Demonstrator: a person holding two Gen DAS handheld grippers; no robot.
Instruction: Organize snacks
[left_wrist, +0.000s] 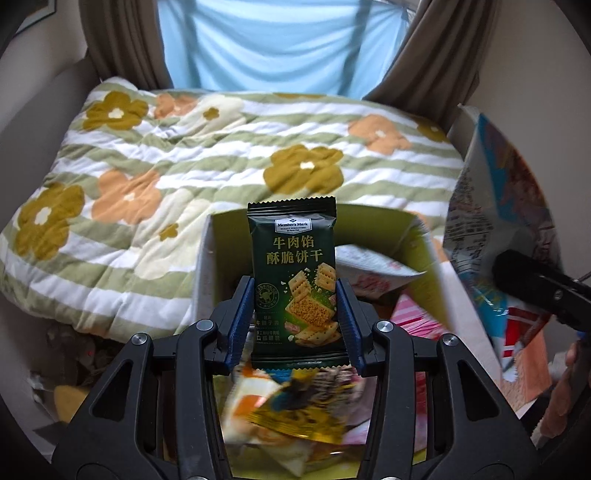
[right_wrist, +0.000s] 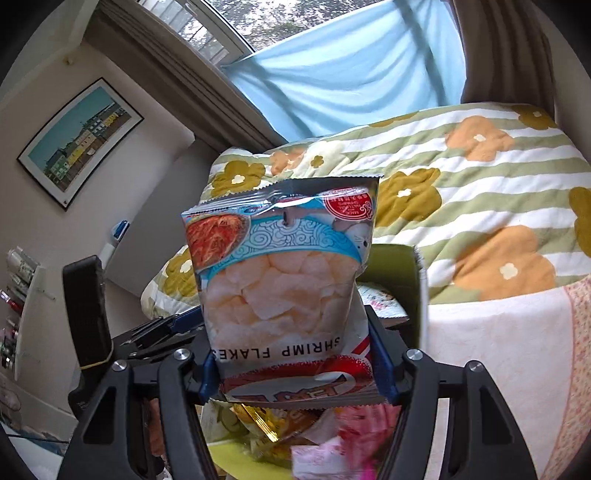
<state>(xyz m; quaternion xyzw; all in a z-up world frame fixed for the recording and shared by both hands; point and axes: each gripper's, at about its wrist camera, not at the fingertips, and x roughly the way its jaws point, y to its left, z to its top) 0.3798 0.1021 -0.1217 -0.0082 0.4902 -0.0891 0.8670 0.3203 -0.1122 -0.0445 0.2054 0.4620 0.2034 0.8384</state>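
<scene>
In the left wrist view my left gripper (left_wrist: 293, 291) is shut on a dark green cracker packet (left_wrist: 295, 266), which stands upright between the blue pads. In the right wrist view my right gripper (right_wrist: 291, 350) is shut on a bag of shrimp flakes (right_wrist: 280, 280), held upside down by its lower part. The same bag (left_wrist: 495, 192) shows at the right edge of the left wrist view, blurred. Both packets hang above an open box with green inner walls (left_wrist: 373, 221) (right_wrist: 391, 266). Several loose snack packets (left_wrist: 291, 402) (right_wrist: 295, 424) lie blurred beneath the grippers.
A quilt with green stripes and flowers (left_wrist: 221, 155) (right_wrist: 480, 206) lies on the bed behind the box. A blue curtain (left_wrist: 277, 44) hangs at the window. A pale floral cloth (right_wrist: 498, 350) covers the right side. A framed picture (right_wrist: 81, 140) hangs on the left wall.
</scene>
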